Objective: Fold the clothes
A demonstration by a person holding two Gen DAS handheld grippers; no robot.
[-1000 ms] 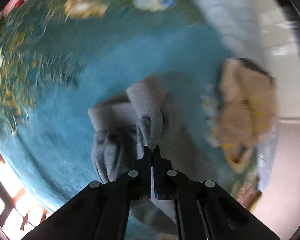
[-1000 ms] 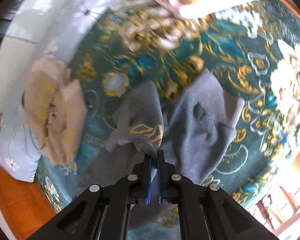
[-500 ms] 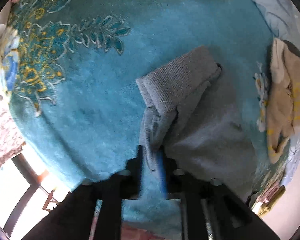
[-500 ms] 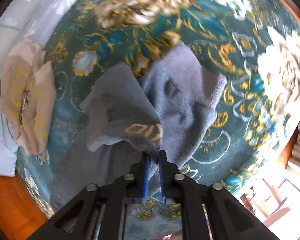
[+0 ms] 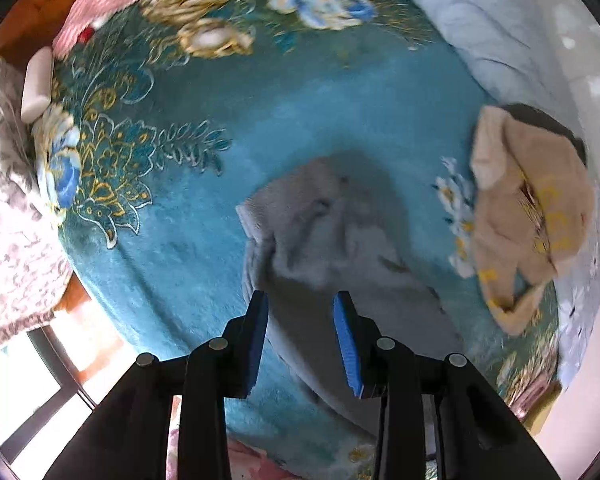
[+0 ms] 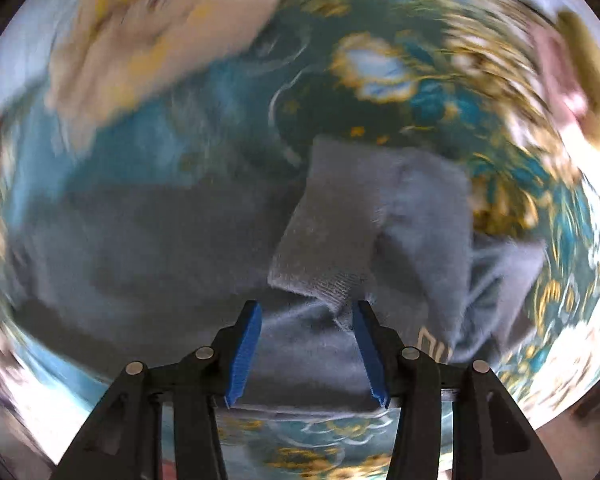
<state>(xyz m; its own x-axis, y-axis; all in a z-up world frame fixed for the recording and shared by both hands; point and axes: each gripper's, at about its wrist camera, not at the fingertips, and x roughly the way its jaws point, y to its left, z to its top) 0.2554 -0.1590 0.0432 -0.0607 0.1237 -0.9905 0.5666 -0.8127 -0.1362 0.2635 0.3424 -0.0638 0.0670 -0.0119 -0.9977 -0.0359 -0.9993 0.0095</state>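
The grey garment [image 5: 340,248] lies bunched on the teal floral blanket [image 5: 172,208], one ribbed cuff [image 6: 324,248] flopped across it. Our left gripper [image 5: 300,300] and right gripper [image 6: 306,312] both hover spread wide, gripping nothing. We judge it best to pinch that cuff edge cleanly, then smooth flat, clear of the beige garment [image 5: 528,220] far right.

You have open blue blanket [image 5: 172,264] to the left of the gray clothes [image 5: 340,240], but the tan clothes [image 5: 528,216] block the right side.
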